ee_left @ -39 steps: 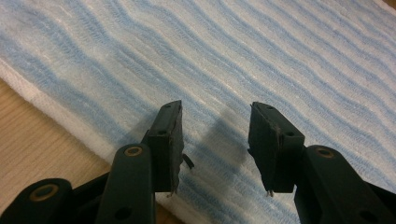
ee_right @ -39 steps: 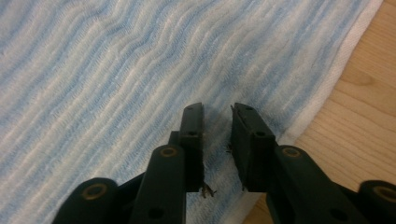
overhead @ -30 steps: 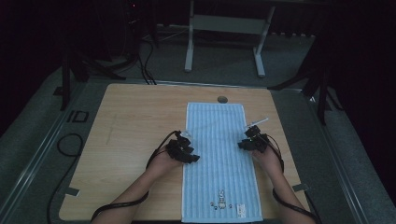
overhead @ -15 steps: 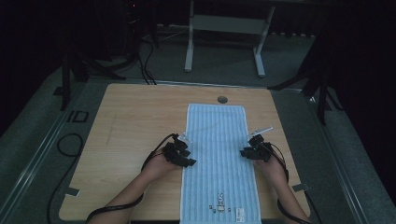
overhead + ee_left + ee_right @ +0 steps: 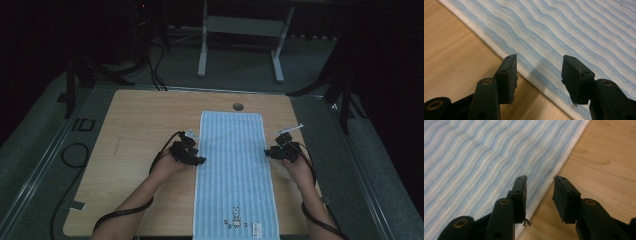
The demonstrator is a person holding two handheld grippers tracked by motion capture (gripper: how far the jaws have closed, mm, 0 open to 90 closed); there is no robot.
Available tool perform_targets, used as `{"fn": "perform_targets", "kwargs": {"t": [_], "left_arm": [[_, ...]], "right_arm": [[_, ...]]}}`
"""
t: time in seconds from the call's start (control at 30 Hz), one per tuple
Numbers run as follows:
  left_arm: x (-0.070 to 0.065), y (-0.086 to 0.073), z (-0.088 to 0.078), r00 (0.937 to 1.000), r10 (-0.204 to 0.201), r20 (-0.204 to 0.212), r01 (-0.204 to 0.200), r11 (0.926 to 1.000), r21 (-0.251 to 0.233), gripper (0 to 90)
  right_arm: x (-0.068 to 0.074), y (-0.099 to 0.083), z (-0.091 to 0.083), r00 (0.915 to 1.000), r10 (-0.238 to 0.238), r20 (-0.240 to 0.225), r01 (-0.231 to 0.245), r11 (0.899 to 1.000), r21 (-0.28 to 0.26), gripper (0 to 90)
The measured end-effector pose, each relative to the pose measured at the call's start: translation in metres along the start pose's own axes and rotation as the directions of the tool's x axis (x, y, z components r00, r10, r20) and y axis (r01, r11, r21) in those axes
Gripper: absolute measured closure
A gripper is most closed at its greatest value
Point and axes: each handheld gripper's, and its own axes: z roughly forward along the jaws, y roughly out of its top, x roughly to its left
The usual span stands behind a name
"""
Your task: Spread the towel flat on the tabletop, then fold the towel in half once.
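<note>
A blue-and-white striped towel (image 5: pixel 232 165) lies flat and lengthwise on the wooden table (image 5: pixel 140 130). My left gripper (image 5: pixel 200 160) hovers at the towel's left edge, about halfway along. In the left gripper view its jaws (image 5: pixel 539 72) stand open over the white hem of the towel (image 5: pixel 574 30), pressing nothing. My right gripper (image 5: pixel 267 152) is at the opposite edge. Its jaws (image 5: pixel 540 192) have just been opening and stand apart above the hem of the towel (image 5: pixel 474 157) and the bare wood (image 5: pixel 604 157), with nothing gripped.
A round cable hole (image 5: pixel 238 106) sits in the table just beyond the towel's far end. A printed label (image 5: pixel 240 225) marks the towel's near end. Behind the table stands a white desk frame (image 5: pixel 240 25). A cable (image 5: pixel 75 155) loops on the floor at the left.
Both hands have shifted slightly along the towel's edges and risen a little. The right jaws stand wider apart than before. The towel stays flat.
</note>
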Motion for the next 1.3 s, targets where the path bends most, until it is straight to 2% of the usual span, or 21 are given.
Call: {"fn": "perform_targets", "kwargs": {"t": [0.27,0.33,0.53,0.6,0.67,0.83,0.9,0.93,1.0,1.1,1.17,1.23,1.3], "left_arm": [[0.018,0.014,0.005,0.9983,-0.042,-0.041,0.041,0.999,-0.016,45.0],[0.026,0.02,0.013,0.9955,-0.067,-0.067,0.067,0.9978,-0.006,43.1],[0.033,0.028,0.029,0.9911,-0.08,-0.107,0.083,0.9964,0.019,41.0],[0.035,0.03,0.033,0.989,-0.097,-0.112,0.099,0.995,0.015,40.9],[0.035,0.032,0.037,0.9866,-0.098,-0.131,0.102,0.9945,0.024,40.9],[0.037,0.035,0.042,0.9798,-0.088,-0.18,0.094,0.9951,0.029,43.5],[0.035,0.035,0.043,0.9787,-0.053,-0.198,0.061,0.9975,0.036,45.9],[0.034,0.035,0.044,0.9798,-0.048,-0.194,0.055,0.9981,0.029,47.0],[0.032,0.035,0.044,0.9822,-0.039,-0.184,0.043,0.9989,0.017,55.7],[0.029,0.037,0.045,0.9866,-0.038,-0.159,0.042,0.999,0.018,69.3],[0.028,0.038,0.046,0.9913,-0.044,-0.124,0.047,0.9987,0.022,81.2],[0.028,0.04,0.046,0.9922,-0.044,-0.117,0.048,0.9983,0.032,85.7],[0.03,0.04,0.04,0.993,-0.057,-0.104,0.059,0.998,0.019,86.8]], "right_arm": [[-0.014,0.017,0.013,0.9995,0.026,0.017,-0.027,0.999,0.038,59.0],[-0.017,0.026,0.022,0.9993,0.03,0.024,-0.032,0.998,0.06,57.0],[-0.02,0.035,0.039,0.9991,0.035,0.026,-0.037,0.994,0.106,56.2],[-0.022,0.038,0.043,0.9986,0.042,0.032,-0.045,0.992,0.115,55.6],[-0.024,0.041,0.046,0.9983,0.048,0.032,-0.052,0.991,0.123,56.2],[-0.021,0.046,0.054,0.9986,0.031,0.044,-0.038,0.987,0.154,58.8],[-0.02,0.047,0.055,0.9985,0.026,0.048,-0.033,0.988,0.153,61.8],[-0.019,0.047,0.055,0.9983,0.025,0.054,-0.033,0.988,0.15,63.2],[-0.017,0.046,0.056,0.9985,0.018,0.052,-0.025,0.99,0.14,71.0],[-0.015,0.047,0.056,0.999,0.008,0.044,-0.015,0.99,0.142,81.7],[-0.013,0.047,0.056,0.9992,0.009,0.038,-0.014,0.99,0.14,86.3],[-0.012,0.047,0.056,0.9992,0.005,0.039,-0.011,0.99,0.141,87.6],[-0.012,0.047,0.053,0.9993,-0.001,0.038,-0.004,0.991,0.136,87.8]]}}
